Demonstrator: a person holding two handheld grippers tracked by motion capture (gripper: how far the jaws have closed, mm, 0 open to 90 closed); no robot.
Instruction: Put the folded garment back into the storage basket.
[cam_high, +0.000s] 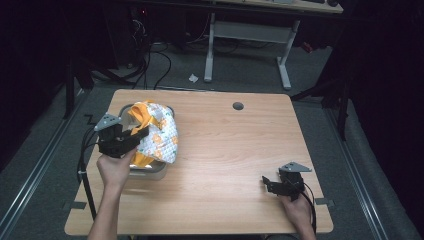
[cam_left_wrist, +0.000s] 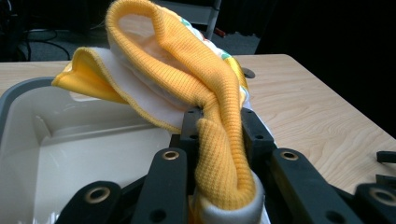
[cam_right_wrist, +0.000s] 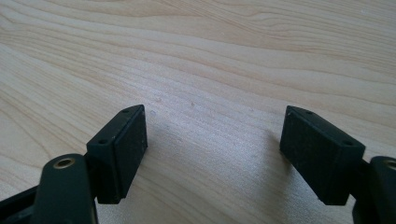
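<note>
- Left hand-held gripper (cam_high: 131, 137): jaws clamped on the yellow ribbed edge of a small garment (cam_high: 159, 132), seen close in the left gripper view (cam_left_wrist: 219, 154), where the knit band bunches between the two black jaws.
- Garment: white with an orange-and-green print, yellow trim. It hangs from the gripper over the right part of a grey bin (cam_high: 150, 171) near the worktop's left edge; whether its lower folds touch the rim I cannot tell.
- Bin (cam_left_wrist: 28, 140): shallow, pale inside. The stretch of floor visible in the left gripper view is bare; the rest is hidden by cloth.
- Right hand-held gripper (cam_high: 267, 182): jaws wide apart, holding nothing, low over bare worktop (cam_right_wrist: 210, 56) near the front right corner, well apart from the bin.
- Progress, as judged: garment grasped and raised at the bin. Whether it is going in or coming out cannot be read from this moment; releasing it or carrying it off remains.
</note>
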